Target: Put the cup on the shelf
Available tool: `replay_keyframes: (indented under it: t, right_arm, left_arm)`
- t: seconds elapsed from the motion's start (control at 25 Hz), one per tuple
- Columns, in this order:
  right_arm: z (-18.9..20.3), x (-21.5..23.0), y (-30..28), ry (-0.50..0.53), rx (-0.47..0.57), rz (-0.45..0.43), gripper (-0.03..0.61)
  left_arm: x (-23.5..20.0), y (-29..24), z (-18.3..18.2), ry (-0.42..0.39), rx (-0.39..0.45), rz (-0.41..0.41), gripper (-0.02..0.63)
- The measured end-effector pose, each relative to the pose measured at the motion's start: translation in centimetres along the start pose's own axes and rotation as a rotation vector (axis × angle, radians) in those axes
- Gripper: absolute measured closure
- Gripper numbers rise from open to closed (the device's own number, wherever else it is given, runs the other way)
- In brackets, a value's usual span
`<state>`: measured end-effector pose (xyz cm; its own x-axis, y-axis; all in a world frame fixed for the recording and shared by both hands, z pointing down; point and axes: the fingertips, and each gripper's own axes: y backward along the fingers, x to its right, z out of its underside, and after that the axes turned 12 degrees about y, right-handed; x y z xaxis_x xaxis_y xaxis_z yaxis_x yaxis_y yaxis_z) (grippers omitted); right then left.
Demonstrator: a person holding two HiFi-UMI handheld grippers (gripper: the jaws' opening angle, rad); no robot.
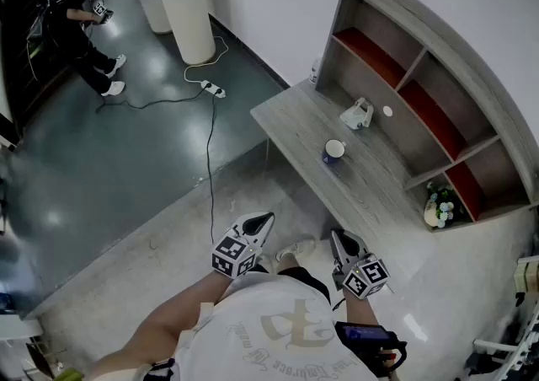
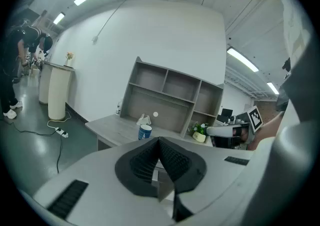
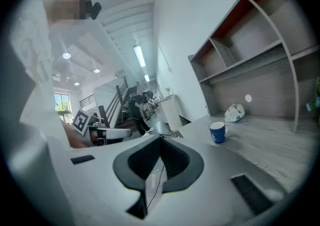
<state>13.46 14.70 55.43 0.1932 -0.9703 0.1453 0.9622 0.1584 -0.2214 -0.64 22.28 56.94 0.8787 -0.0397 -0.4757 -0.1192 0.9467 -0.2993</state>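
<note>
A blue cup with a white inside (image 1: 334, 151) stands upright near the front edge of the grey desk (image 1: 290, 114); it also shows in the left gripper view (image 2: 145, 131) and the right gripper view (image 3: 217, 132). Behind it rises the grey shelf unit (image 1: 438, 67) with red-backed compartments, all bare. My left gripper (image 1: 264, 221) and right gripper (image 1: 340, 241) hang side by side over the floor, well short of the desk. Both are shut with nothing between their jaws, which meet in each gripper view.
A crumpled white object (image 1: 357, 114) lies on the desk behind the cup. A small flower pot (image 1: 438, 206) stands at the desk's right end. A power strip and cable (image 1: 210, 88) trail across the floor. A person (image 1: 80, 8) stands by a white round counter (image 1: 187, 0) far left.
</note>
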Motion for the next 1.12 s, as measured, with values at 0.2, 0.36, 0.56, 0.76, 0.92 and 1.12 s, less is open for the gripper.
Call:
replay_keyframes:
  t: [0.2,0.36,0.56,0.76,0.92,1.12]
  right_arm:
    - [0.3,-1.4,0.4,0.010,-0.001,0.005,0.575]
    - [0.4,-1.6,0.7,0.014,-0.003,0.026,0.575]
    - [0.0,-2.1,0.7,-0.006,0.024,0.054,0.575]
    - [0.2,-2.5,0.9,-0.039,0.052,0.055,0.574]
    - [-0.1,-2.7,0.7,-0.043,0.051,0.050,0.574]
    - [0.0,-2.7,0.2,-0.041,0.038,0.049,0.574]
  left_arm:
    - [-0.1,1.1,0.5,-0.005,-0.001,0.014,0.612]
    - [0.0,1.0,0.2,-0.015,0.003,0.036,0.612]
    - [-0.2,1.5,0.2,-0.017,-0.007,0.044,0.612]
    - [-0.6,2.0,0.6,-0.010,-0.008,0.036,0.612]
    - [-0.9,2.5,0.7,-0.001,-0.007,0.027,0.612]
    - [-1.6,2.8,0.8,0.006,-0.007,0.013,0.612]
